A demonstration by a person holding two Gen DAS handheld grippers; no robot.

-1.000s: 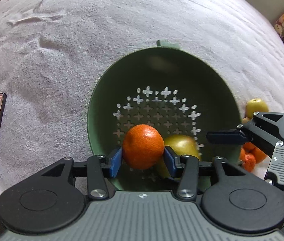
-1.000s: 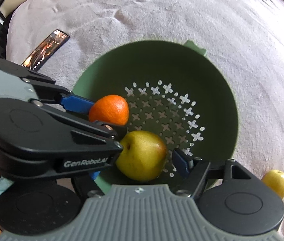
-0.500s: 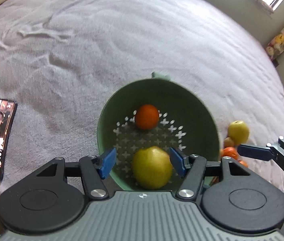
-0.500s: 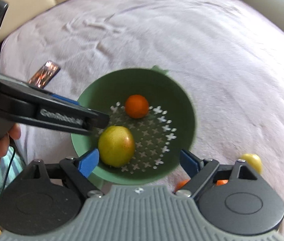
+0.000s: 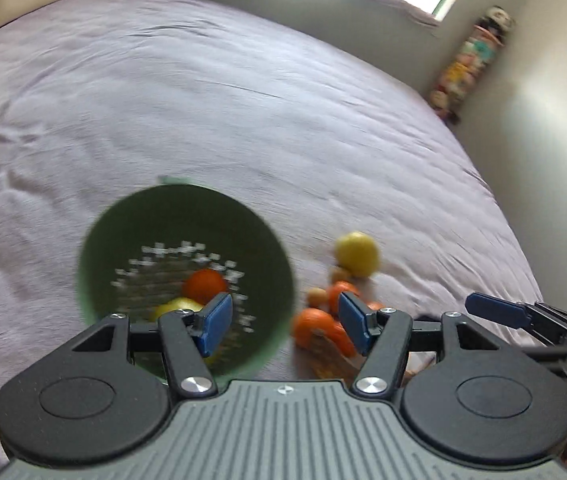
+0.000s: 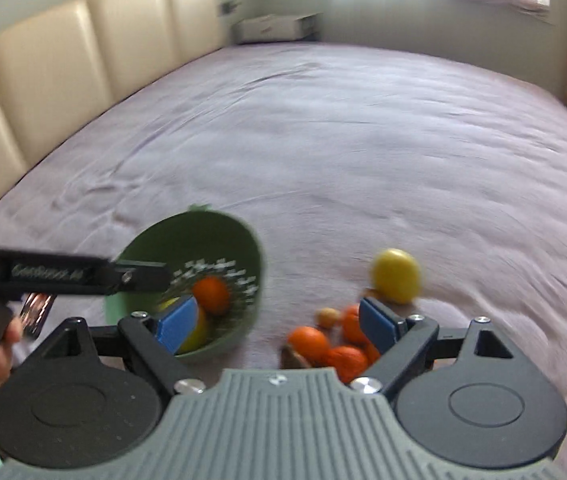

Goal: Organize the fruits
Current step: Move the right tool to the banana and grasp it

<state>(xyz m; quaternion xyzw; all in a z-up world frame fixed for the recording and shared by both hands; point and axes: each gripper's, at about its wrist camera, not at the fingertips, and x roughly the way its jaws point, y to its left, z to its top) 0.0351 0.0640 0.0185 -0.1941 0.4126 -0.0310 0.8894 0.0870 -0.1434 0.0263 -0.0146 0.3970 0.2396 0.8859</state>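
Note:
A green perforated bowl (image 5: 131, 236) (image 6: 223, 236) sits on the bed. It holds an orange (image 5: 203, 285) (image 6: 211, 294) and a yellow-green apple (image 5: 177, 305) (image 6: 199, 328). To its right lie a yellow fruit (image 5: 357, 254) (image 6: 396, 276) and a pile of oranges (image 5: 315, 326) (image 6: 325, 346) with a small tan fruit (image 6: 328, 317). My left gripper (image 5: 283, 322) is open and empty, raised above the bowl's right rim. My right gripper (image 6: 279, 322) is open and empty, raised between the bowl and the pile.
The purple bedcover (image 5: 243, 120) stretches far beyond the fruit. A padded cream headboard (image 6: 63, 64) runs along the left. A column of toys (image 5: 471, 60) stands in the far right corner. The view is motion-blurred.
My left gripper let go of the orange into the bowl. Both grippers rose and pulled back, swinging right toward the fruit pile.

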